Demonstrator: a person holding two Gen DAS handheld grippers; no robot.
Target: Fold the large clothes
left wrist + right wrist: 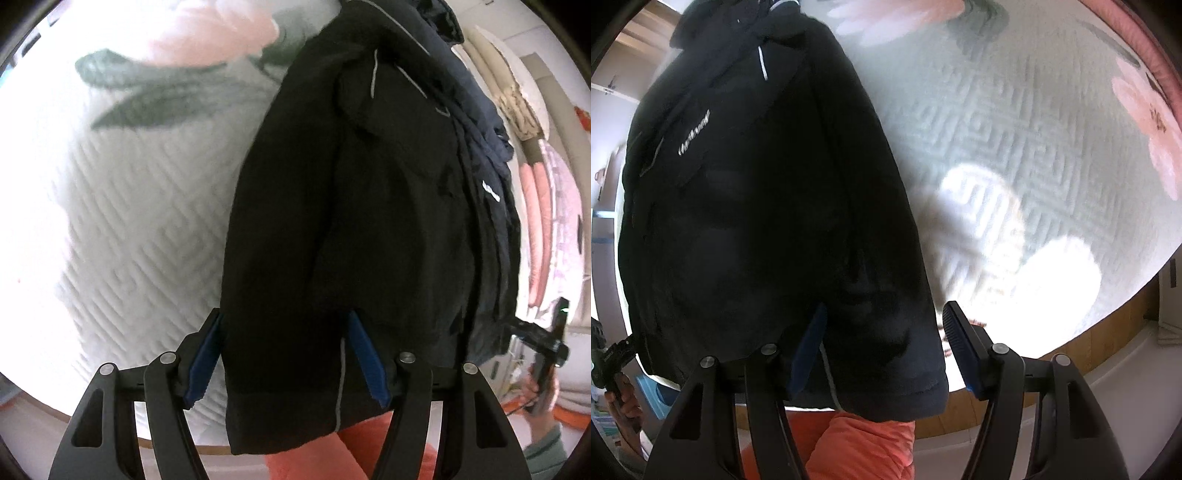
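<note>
Left wrist view: a black jacket (354, 206) lies on a bed covered by a pale quilted bedspread (140, 221) printed with pink flowers and grey-green leaves. The left gripper (286, 356) points along the garment; its two blue-padded fingers (365, 354) stand spread, with the jacket's hem end lying between them. The left pad sits at the fabric's edge and the right pad rests against the cloth, so the fingers are apart rather than clamped. A thin grey piping line (341, 380) runs down the hem section between the fingers. At the far right of this view, the right gripper (546, 343) appears small, held in a hand (543, 402). Orange fabric (314, 458) shows below the hem, at the bottom of the frame.

Right wrist view: the same jacket (753, 206) fills the left half, with a white chest logo (694, 133) and a short reflective stripe (762, 66) visible. The right gripper (886, 347) also has its fingers (960, 343) parted, the jacket's lower corner lying between them; the right pad stands clear of the cloth, over the bedspread (1015, 129). A bright sunlit patch (1052, 280) falls on the bed near the fingers. The bed's wooden edge (1100, 332) curves beneath. The left gripper (609, 354) is seen at the far left edge.
</note>
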